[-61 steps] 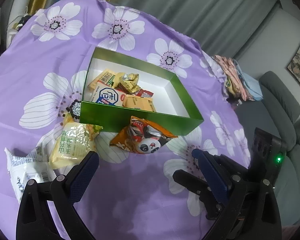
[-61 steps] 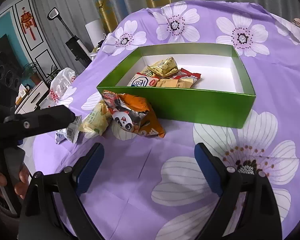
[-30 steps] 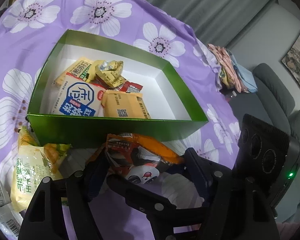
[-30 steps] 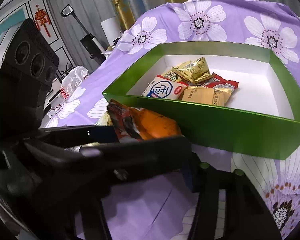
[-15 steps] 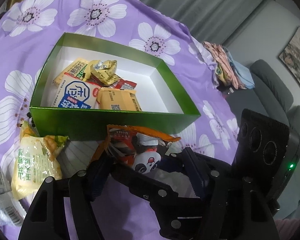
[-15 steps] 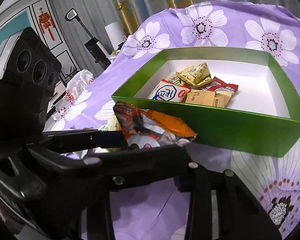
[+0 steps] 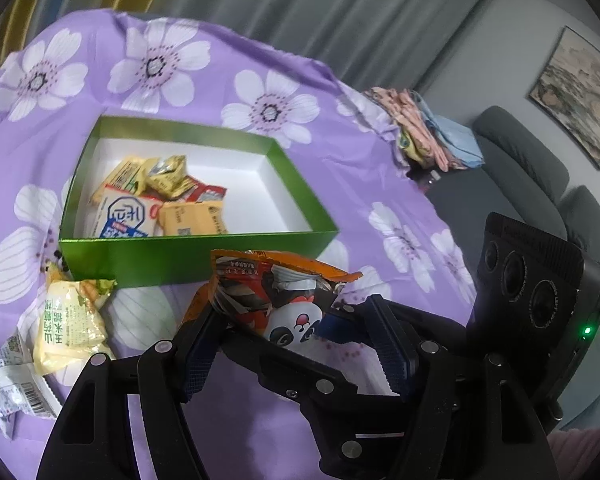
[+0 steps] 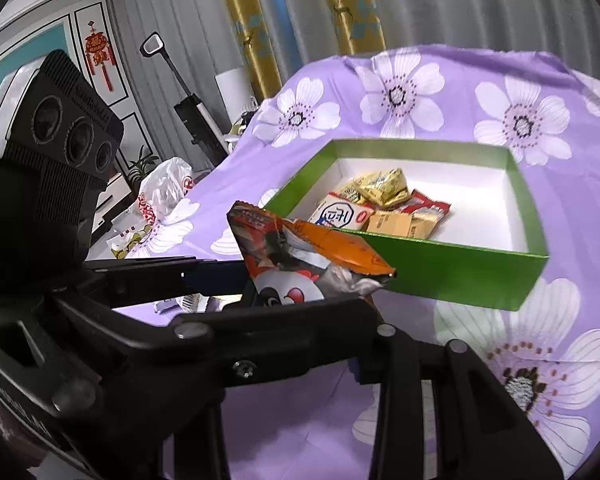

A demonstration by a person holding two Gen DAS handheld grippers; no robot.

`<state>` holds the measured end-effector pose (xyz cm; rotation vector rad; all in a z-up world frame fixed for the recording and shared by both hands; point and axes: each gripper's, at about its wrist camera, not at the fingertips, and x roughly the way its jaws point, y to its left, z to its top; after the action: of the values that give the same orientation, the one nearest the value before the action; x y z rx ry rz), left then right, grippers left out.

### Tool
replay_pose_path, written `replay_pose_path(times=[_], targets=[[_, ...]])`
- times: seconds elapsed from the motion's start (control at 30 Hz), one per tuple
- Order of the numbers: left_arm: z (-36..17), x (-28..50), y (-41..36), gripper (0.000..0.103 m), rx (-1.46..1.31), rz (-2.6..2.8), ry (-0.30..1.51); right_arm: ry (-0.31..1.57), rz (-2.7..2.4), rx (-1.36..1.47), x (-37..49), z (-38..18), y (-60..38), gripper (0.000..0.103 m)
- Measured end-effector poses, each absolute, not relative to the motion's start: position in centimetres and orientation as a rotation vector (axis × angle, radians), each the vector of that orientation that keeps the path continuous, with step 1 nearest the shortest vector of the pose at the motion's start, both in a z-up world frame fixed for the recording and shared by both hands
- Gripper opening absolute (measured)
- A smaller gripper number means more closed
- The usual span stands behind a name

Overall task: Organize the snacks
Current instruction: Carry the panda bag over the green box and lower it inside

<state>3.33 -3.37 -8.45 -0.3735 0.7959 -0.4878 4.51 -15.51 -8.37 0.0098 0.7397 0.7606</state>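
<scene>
The purple flowered tablecloth (image 7: 228, 40) spread widest, with bare cloth open in front of and to the right of the green box (image 7: 188, 258), which sat near its middle. Inside the box, the right half of the white floor lay free, while several small packets (image 7: 160, 200) crowded its left end. Outside the near wall, a pale yellow packet (image 7: 66, 326) rested just beside the box's left corner, and a white wrapper (image 7: 8, 384) lay further out toward the cloth's edge. The orange panda snack bag (image 7: 284, 300) hung clear of the cloth, just in front of the box's near wall and below its rim. The left gripper (image 7: 296, 344) angled downward toward the box and had its blue pads clenched on the bag's lower part. The right gripper (image 8: 300, 332) crossed in close against it, likewise tilted down; its near finger lay under the bag, but the left gripper's frame hid its grasp, so I could not tell whether it pinched the bag.
</scene>
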Motion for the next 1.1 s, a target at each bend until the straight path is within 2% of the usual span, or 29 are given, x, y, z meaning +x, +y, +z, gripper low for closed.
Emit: replay_pose_path(times=[0.47, 1.1], targets=[[-5.1, 2.7, -4.6, 0.070, -0.330, -0.518, 0.740, 0.656, 0.737, -0.014, 4.0, -5.4, -16.5, 0.037], [-1.5, 6.9, -4.2, 0.070, -0.337, -0.536, 0.730, 0.561, 0.737, -0.037, 7.5, -2.3, -16.2, 0.037]])
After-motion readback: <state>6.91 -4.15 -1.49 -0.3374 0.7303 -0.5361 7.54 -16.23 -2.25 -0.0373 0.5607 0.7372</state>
